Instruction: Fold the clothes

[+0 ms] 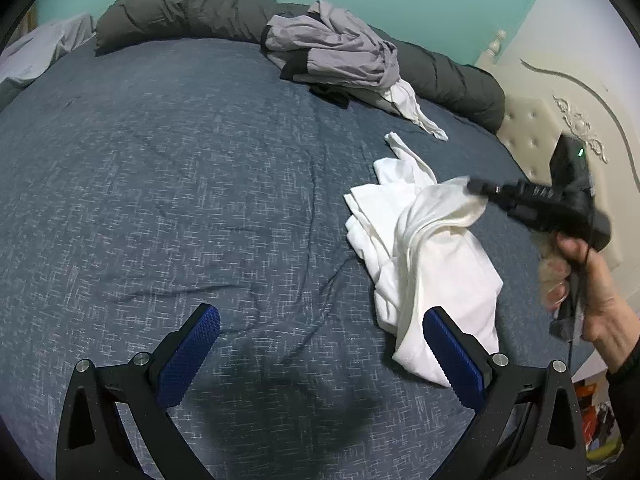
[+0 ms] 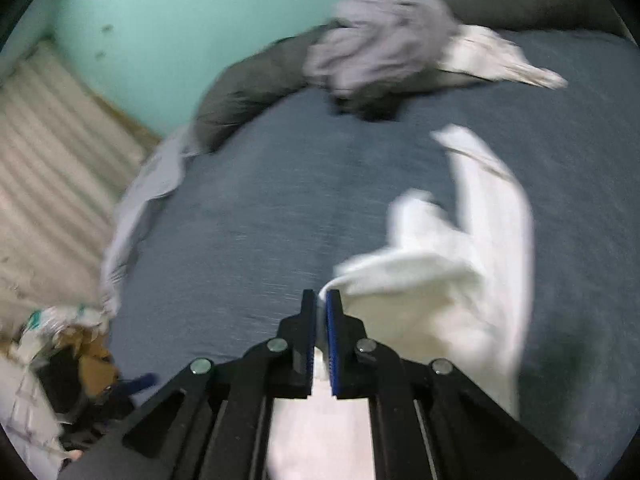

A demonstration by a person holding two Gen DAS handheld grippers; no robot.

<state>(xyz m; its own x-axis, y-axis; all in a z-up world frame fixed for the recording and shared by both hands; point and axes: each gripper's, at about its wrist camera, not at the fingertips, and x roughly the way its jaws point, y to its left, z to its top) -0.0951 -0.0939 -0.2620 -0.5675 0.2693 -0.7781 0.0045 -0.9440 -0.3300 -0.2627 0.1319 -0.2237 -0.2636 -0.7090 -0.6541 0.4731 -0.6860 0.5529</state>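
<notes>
**White garment lifted by one edge over a blue bed**

A bed [image 1: 180,168] with a mottled blue cover fills both views, a long dark grey bolster-like roll [image 1: 192,10] lying along its far side against a teal wall. On that roll sits a crumpled heap of lavender-grey clothes [image 1: 332,46] with a white piece trailing from under it. Nearer, a white garment [image 1: 424,248] lies bunched and unfolded on the cover, one edge raised off the bed.

The right tongs [image 2: 320,300], seen blurred in their own camera, are pressed together with white cloth pinched between the pads; in the left camera a hand [image 1: 592,280] grips their black handle and the cloth hangs from the tip. The left tongs [image 1: 320,344] are spread wide, holding nothing, low over the cover.

The relation that matters: the garment lies to the right of the left tongs, its lower hem just beside their right finger [image 1: 452,356], while its long axis runs away from the cameras toward the clothes heap. The right tongs already have the cloth; the left are the free pair, and close to the loose lower end. Whether this garment is being spread out or gathered cannot be judged.

No brand, label or legible writing shows anywhere.
</notes>
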